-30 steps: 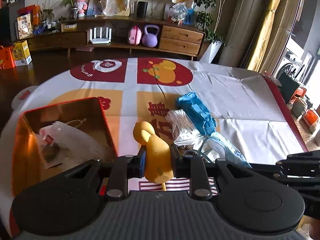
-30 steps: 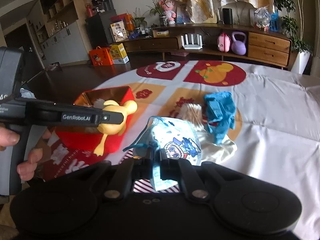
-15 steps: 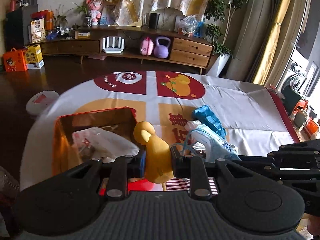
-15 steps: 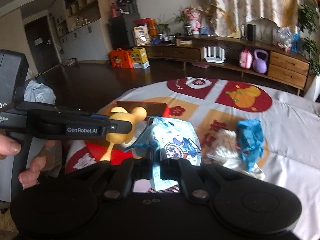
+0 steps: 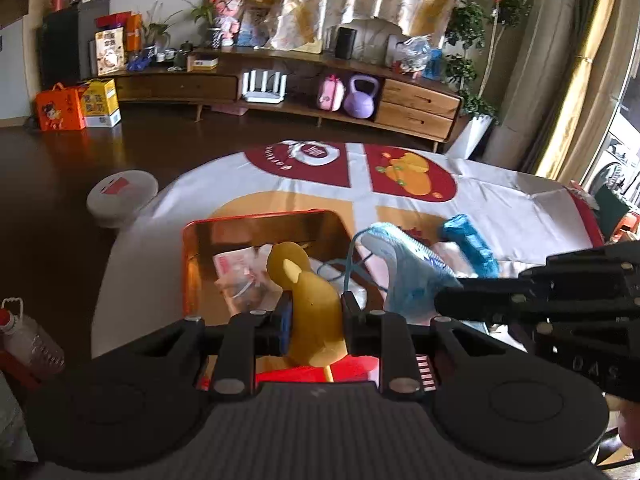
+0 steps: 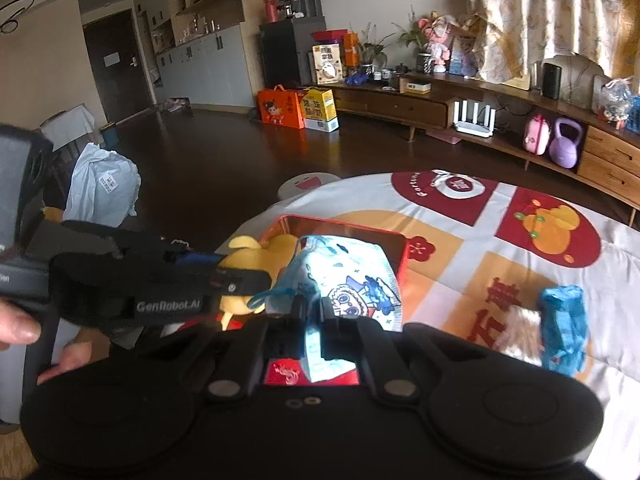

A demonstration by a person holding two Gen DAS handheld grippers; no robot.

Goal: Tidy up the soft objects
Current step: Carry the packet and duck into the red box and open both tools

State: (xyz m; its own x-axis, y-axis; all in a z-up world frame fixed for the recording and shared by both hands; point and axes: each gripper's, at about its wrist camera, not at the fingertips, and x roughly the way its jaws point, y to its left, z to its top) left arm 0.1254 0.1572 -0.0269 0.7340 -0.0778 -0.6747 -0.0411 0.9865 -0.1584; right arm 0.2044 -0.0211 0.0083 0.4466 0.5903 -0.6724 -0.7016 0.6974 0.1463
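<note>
My left gripper is shut on a yellow rubber toy, which hangs above the open red tin box. A clear plastic bag with a red label lies inside the box. In the right wrist view my right gripper is shut on a cartoon-print face mask, held over the box's near right corner. The mask hangs just right of the toy. The left gripper with the toy is close on the left.
A blue crumpled cloth and a clear packet of swabs lie on the patterned tablecloth right of the box. The round table's edge runs left of the box, with a white round stool and a bottle below. A hand holds the left gripper.
Both grippers have carried their loads leftward across the table, from beside the cloth and swabs to above the red box. Neither grip has changed.
</note>
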